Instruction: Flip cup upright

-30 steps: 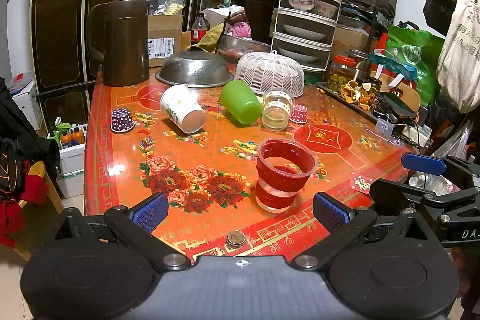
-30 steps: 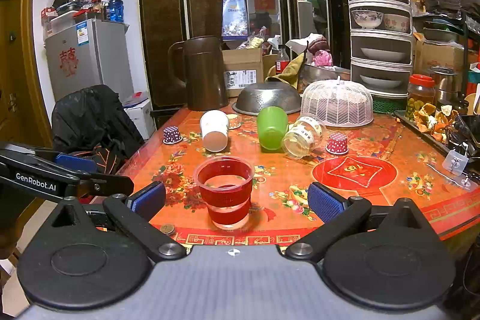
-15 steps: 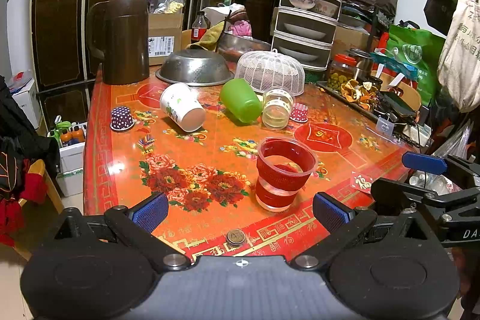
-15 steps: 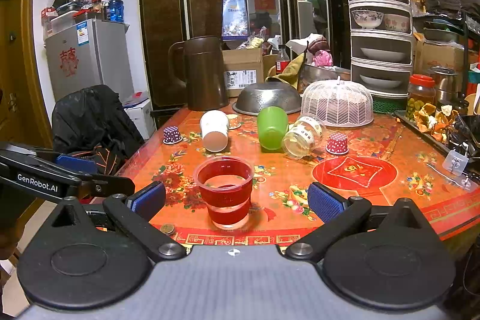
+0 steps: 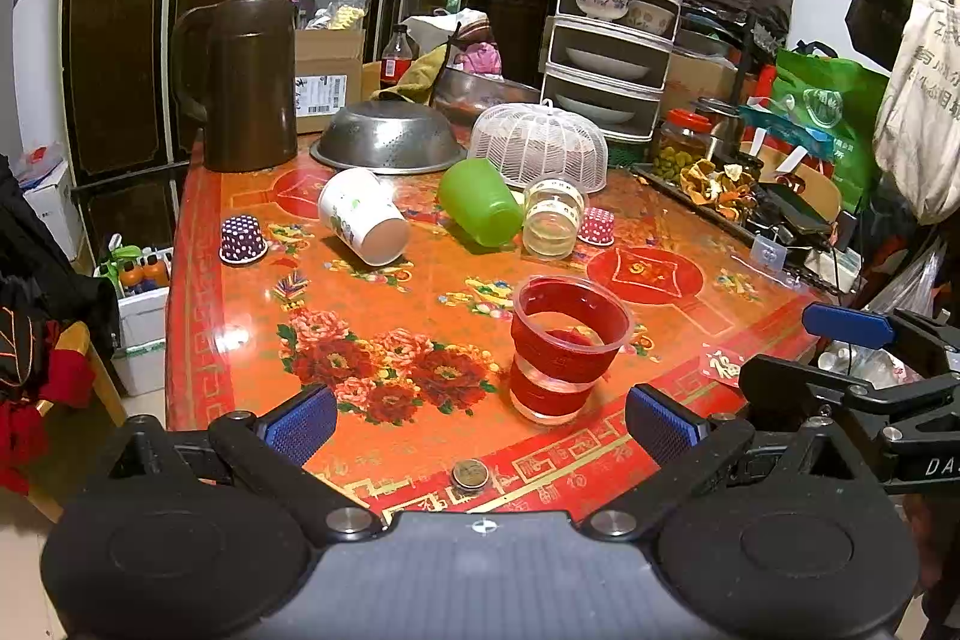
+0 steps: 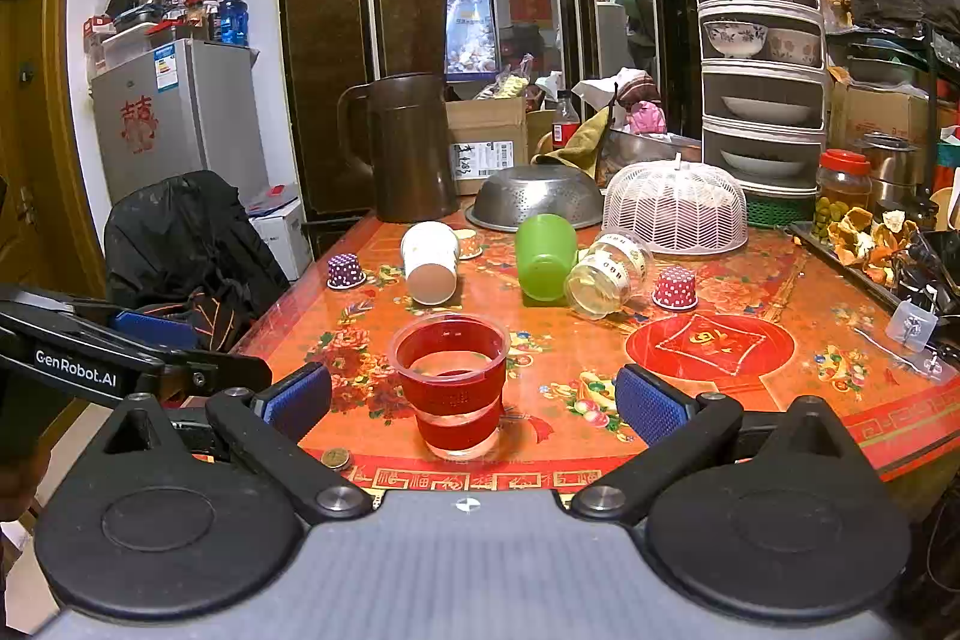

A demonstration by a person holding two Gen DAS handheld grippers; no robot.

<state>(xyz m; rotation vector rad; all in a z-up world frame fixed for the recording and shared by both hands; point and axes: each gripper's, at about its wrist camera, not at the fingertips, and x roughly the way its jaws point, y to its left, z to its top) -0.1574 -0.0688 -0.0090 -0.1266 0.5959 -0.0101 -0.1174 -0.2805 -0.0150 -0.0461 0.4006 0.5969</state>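
Note:
A clear plastic cup with red bands (image 5: 564,349) (image 6: 453,388) stands upright near the table's front edge. Behind it a white paper cup (image 5: 360,214) (image 6: 429,261), a green cup (image 5: 480,202) (image 6: 545,256) and a clear cup (image 5: 552,217) (image 6: 606,271) lie on their sides. My left gripper (image 5: 480,421) is open and empty, just short of the red cup. My right gripper (image 6: 471,397) is open and empty, with the red cup between its fingers' line. The right gripper also shows at the right of the left wrist view (image 5: 852,340).
A brown jug (image 5: 249,82), an upturned metal colander (image 5: 387,139), a white mesh food cover (image 5: 537,145) and a stacked dish rack (image 5: 618,10) stand at the back. Small dotted cupcake cases (image 5: 242,238) (image 6: 675,287) and a coin (image 5: 470,473) lie on the red floral table (image 5: 228,340).

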